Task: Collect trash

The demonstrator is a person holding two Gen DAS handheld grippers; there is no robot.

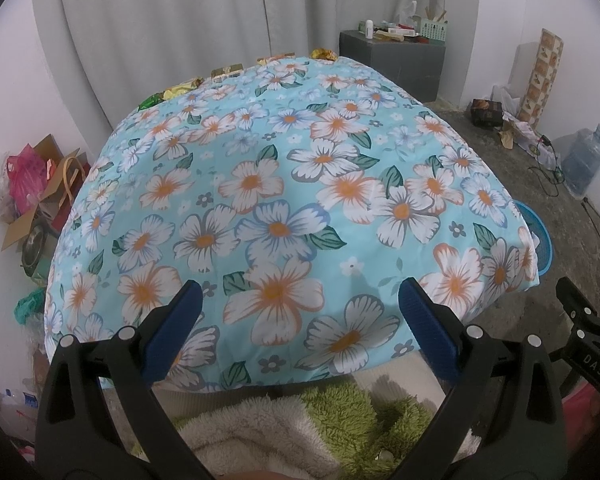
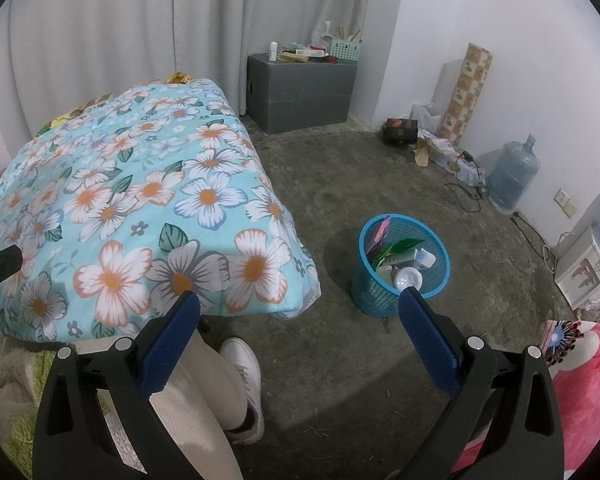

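A table under a blue floral cloth fills the left wrist view. Several crumpled wrappers lie along its far edge: a gold one, a small box, a yellow one and a green one. My left gripper is open and empty over the near edge. My right gripper is open and empty above the floor. A blue mesh trash basket holding packets and a bottle stands on the floor right of the table; its rim also shows in the left wrist view.
A grey cabinet with clutter stands at the back wall. A water jug, cables and a dark box lie at the right wall. Bags and cardboard pile left of the table. The person's leg and white shoe are below.
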